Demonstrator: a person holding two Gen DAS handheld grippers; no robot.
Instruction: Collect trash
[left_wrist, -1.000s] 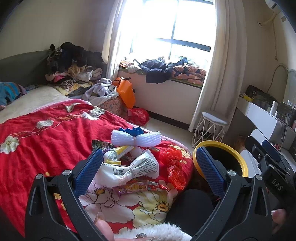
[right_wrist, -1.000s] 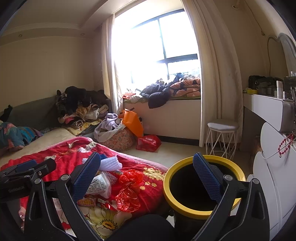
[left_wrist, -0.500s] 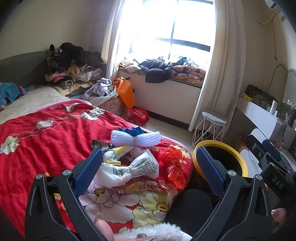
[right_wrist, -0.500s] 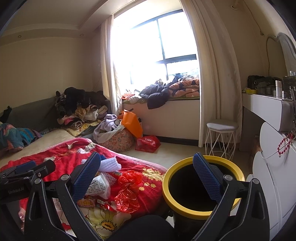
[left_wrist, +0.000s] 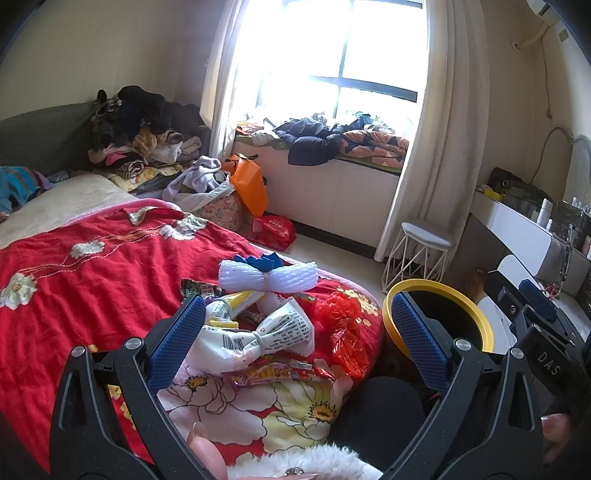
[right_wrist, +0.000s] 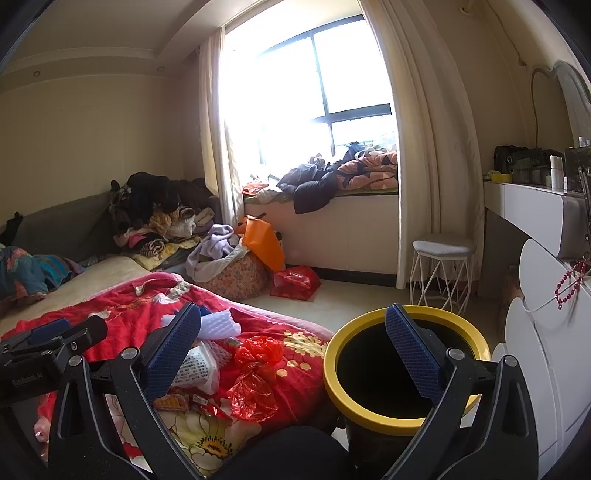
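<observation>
A heap of trash lies on the red floral bedspread (left_wrist: 92, 280): a knotted white printed bag (left_wrist: 258, 336), a white foam net (left_wrist: 267, 275), a crumpled red plastic bag (left_wrist: 343, 332) and flat snack wrappers (left_wrist: 280, 371). Beside the bed stands a black bin with a yellow rim (left_wrist: 476, 317) (right_wrist: 391, 421). My left gripper (left_wrist: 295, 343) is open and empty, above the heap. My right gripper (right_wrist: 291, 350) is open and empty, between the red plastic bag (right_wrist: 255, 380) and the bin. The left gripper's body (right_wrist: 48, 343) shows at the left of the right wrist view.
A white wire stool (right_wrist: 443, 273) stands by the curtain. A white dresser (right_wrist: 546, 369) fills the right side. Clothes pile up at the bed's far end (left_wrist: 140, 140) and on the window ledge (right_wrist: 332, 177). An orange bag (right_wrist: 262, 243) and a red bag (right_wrist: 295, 282) sit on the floor.
Both views have shifted only slightly. Both grippers stay open over the same spots, and the trash has not moved.
</observation>
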